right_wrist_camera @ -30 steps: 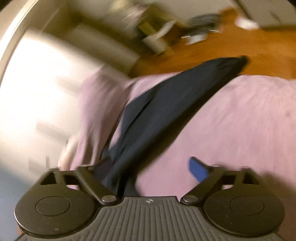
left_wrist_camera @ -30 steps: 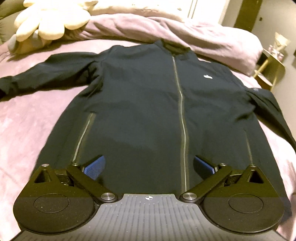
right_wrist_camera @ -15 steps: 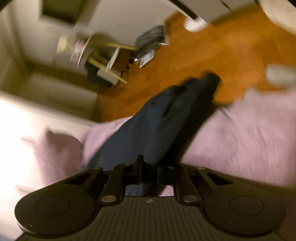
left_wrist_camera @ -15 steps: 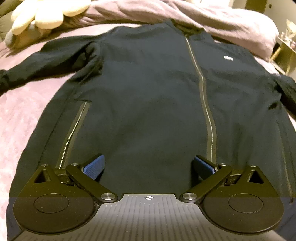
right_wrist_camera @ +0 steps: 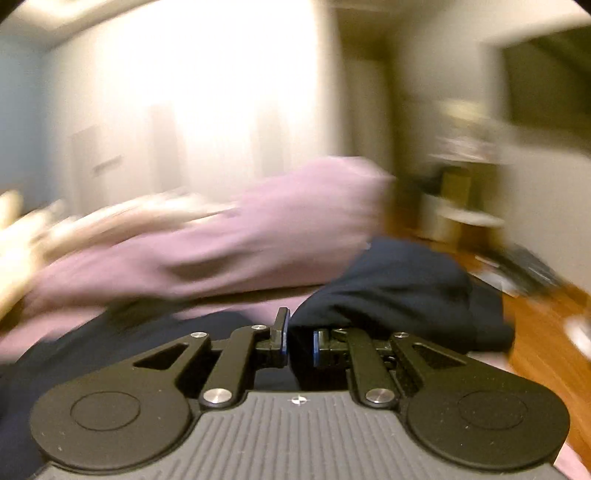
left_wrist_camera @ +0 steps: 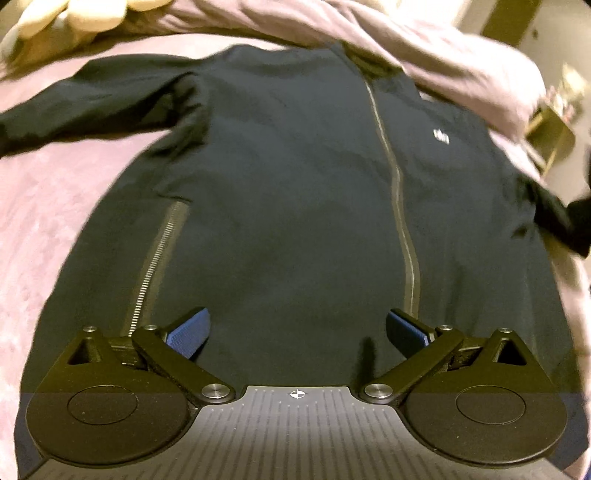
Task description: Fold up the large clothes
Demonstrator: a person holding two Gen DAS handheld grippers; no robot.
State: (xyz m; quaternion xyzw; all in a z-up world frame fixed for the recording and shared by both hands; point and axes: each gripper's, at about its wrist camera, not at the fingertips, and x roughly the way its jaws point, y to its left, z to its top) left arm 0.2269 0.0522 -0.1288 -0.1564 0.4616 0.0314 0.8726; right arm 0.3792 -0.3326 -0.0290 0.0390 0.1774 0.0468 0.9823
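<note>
A dark navy zip jacket (left_wrist_camera: 295,177) lies front up on a pink bed cover (left_wrist_camera: 55,206), collar at the far end. Its left sleeve (left_wrist_camera: 85,99) stretches out to the left. My left gripper (left_wrist_camera: 297,330) is open and empty, low over the jacket's hem. In the right wrist view my right gripper (right_wrist_camera: 298,341) is shut on the jacket's right sleeve (right_wrist_camera: 399,291), which is lifted and bunched above the jaws. The lifted sleeve also shows at the right edge of the left wrist view (left_wrist_camera: 565,225).
A bunched pink duvet (left_wrist_camera: 424,62) lies behind the collar, with a cream plush toy (left_wrist_camera: 74,18) at the far left. A brass side table (left_wrist_camera: 550,133) stands at the right. Wooden floor (right_wrist_camera: 546,325) lies beyond the bed's right edge.
My right gripper shut on the right sleeve, lifted it and swung it round toward the jacket body. My left gripper moved in closer over the hem, still open.
</note>
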